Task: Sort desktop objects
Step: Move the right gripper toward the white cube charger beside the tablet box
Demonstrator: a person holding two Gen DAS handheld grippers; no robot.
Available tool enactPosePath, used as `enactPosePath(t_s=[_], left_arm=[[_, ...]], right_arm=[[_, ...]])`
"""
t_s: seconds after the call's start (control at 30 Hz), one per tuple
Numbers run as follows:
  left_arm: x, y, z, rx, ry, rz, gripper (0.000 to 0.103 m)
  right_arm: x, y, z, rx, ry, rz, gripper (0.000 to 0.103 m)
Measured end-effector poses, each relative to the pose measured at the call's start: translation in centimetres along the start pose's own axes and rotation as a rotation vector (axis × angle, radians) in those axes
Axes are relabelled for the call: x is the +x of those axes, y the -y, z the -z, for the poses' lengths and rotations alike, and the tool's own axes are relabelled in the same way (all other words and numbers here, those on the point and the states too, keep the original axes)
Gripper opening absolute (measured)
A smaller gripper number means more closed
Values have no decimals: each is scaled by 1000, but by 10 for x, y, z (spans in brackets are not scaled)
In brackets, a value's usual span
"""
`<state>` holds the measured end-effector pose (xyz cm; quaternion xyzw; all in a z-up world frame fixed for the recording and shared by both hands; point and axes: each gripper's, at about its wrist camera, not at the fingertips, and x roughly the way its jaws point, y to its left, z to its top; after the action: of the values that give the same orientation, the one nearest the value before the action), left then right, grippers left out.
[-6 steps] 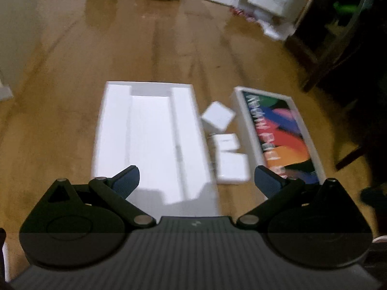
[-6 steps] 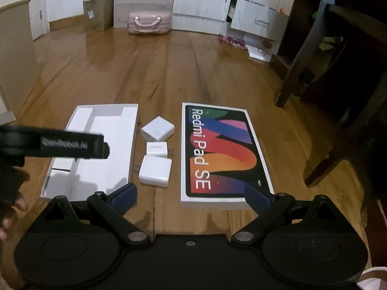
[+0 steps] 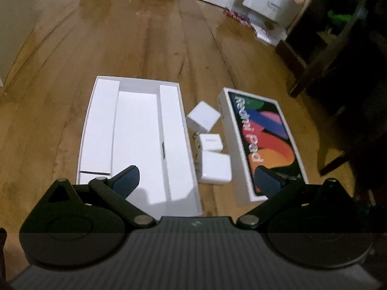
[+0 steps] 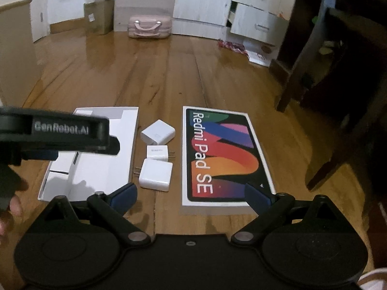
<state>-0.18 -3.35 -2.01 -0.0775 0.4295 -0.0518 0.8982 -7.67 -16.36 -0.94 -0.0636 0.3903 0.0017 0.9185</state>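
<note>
Left gripper (image 3: 196, 181) spread wide, empty, above near end of open white box (image 3: 137, 133). Right gripper (image 4: 191, 195) spread wide, empty. Three white chargers (image 4: 156, 174) on floor between that box and Redmi Pad SE lid (image 4: 222, 154).

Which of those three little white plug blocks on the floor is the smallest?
The middle charger, lying between the far charger and the near charger. It is clearly smaller than both, with its prongs pointing toward the colourful box lid.

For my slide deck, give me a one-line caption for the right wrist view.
Open right tongs hover over three white chargers lying between an open white box and a Redmi Pad SE lid.
</note>
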Motion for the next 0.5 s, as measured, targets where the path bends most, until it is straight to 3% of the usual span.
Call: enactPosePath(t_s=[0.03,0.1,0.17,0.23,0.3,0.5], left_arm=[[5,9,3,11,-5,-20,103],[7,-14,-9,-95,-41,46,103],[7,-17,-7,-120,-44,39,103],[4,-19,-6,-122,-64,29,103],[0,-20,-6,-113,-71,10,103],[1,-24,-6,-130,-101,3,103]], right_arm=[[0,-1,-1,-8,-11,-1,98],[0,-5,-3,-27,-35,-1,98],[3,-11,-10,-73,-53,16,98],[0,-17,-5,-103,9,64,98],[3,-15,-7,-122,7,107,98],[8,-1,2,-81,-5,112,98]])
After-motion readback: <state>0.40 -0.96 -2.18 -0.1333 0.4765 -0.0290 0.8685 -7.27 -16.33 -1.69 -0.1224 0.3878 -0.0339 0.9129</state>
